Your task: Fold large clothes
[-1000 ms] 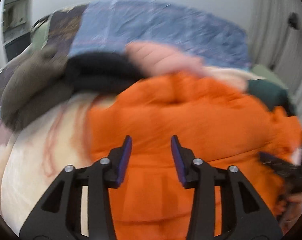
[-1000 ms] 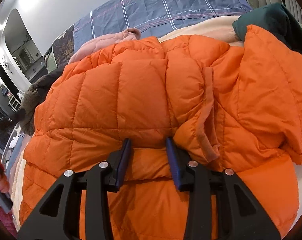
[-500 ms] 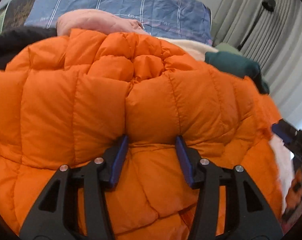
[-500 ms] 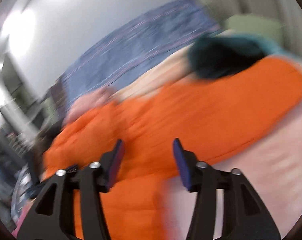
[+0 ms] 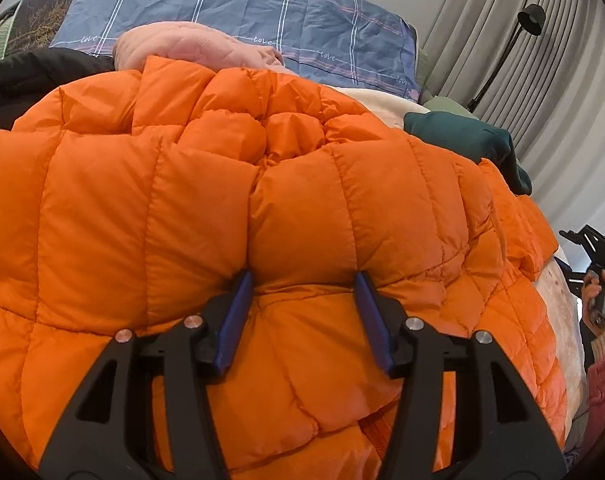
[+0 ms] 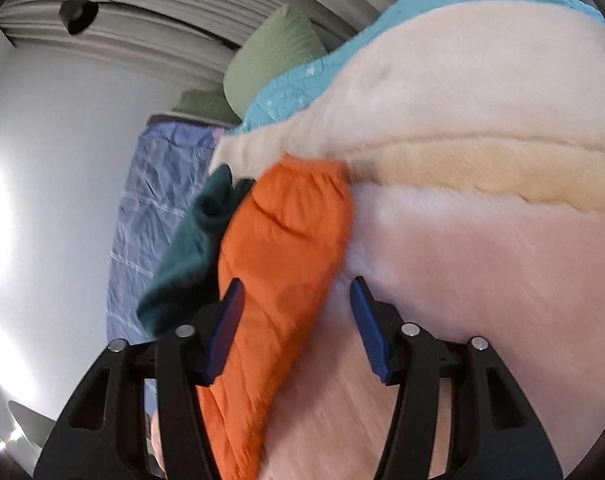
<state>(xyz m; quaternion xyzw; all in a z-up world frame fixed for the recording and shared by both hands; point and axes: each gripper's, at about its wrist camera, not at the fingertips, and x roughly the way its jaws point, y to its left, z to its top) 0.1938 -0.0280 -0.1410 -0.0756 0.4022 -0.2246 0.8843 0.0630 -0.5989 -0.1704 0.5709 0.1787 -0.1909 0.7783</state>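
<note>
Left gripper [image 5: 302, 280]: jaws spread wide, both blue pads pressed against the quilted surface of the orange down jacket [image 5: 206, 208]; nothing is pinched between them. The jacket fills the centre of the left wrist view and lies on a cream fleece blanket [image 5: 558, 304] on the bed. At 12 o'clock from the jacket sits a pink garment [image 5: 190, 48], with a blue plaid pillowcase [image 5: 262, 4] behind it. A dark green garment [image 5: 462, 136] lies at 2 o'clock, touching the jacket edge. A black garment [image 5: 34, 72] lies at 10 o'clock.

Right gripper [image 6: 294, 292]: jaws spread wide, gripping nothing. An orange jacket sleeve [image 6: 286, 240] runs past the left finger toward 12 o'clock, resting on the cream blanket. The view is motion-blurred. The right hand [image 5: 598, 300] appears at 3 o'clock in the left wrist view.
</note>
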